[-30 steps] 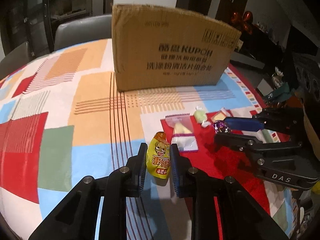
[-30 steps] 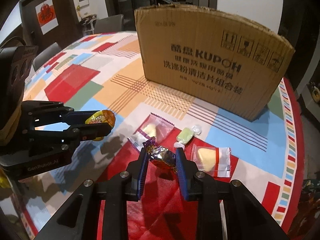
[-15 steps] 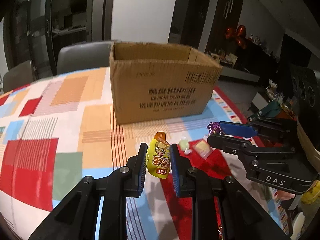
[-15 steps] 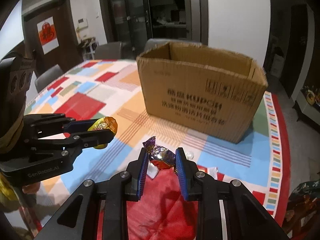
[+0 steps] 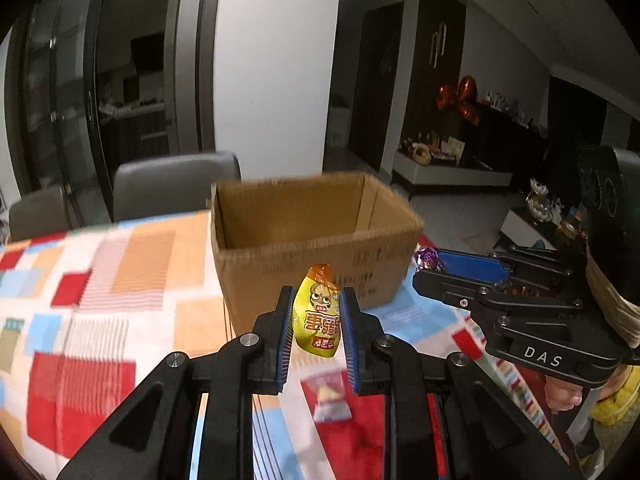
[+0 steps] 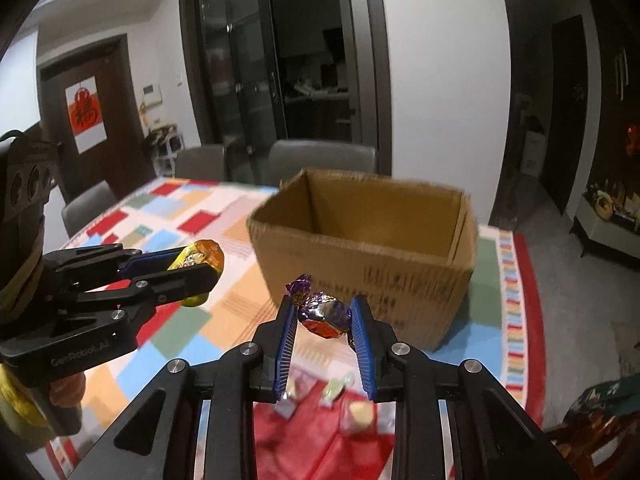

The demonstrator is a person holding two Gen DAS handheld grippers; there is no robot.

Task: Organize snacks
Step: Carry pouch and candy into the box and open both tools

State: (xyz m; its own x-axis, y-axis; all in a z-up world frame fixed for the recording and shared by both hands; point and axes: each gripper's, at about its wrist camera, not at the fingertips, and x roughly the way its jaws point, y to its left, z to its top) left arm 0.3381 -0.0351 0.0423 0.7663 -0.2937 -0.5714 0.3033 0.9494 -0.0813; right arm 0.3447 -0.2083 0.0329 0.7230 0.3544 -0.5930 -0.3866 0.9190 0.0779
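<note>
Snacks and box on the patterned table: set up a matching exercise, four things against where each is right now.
Things:
1. yellow cartoon-face pouch
2. purple foil candy
3. cardboard box
4. clear-wrapped snack

Places:
A. lying on the red patch of the tablecloth
B. clamped in the right gripper
C. standing open on the table
D. clamped in the left gripper

Pairs: 1-D, 2-B, 3-C, 4-A

Two wrist fisheyes, side by side, angled down, sharing cardboard box (image 5: 312,236)
</note>
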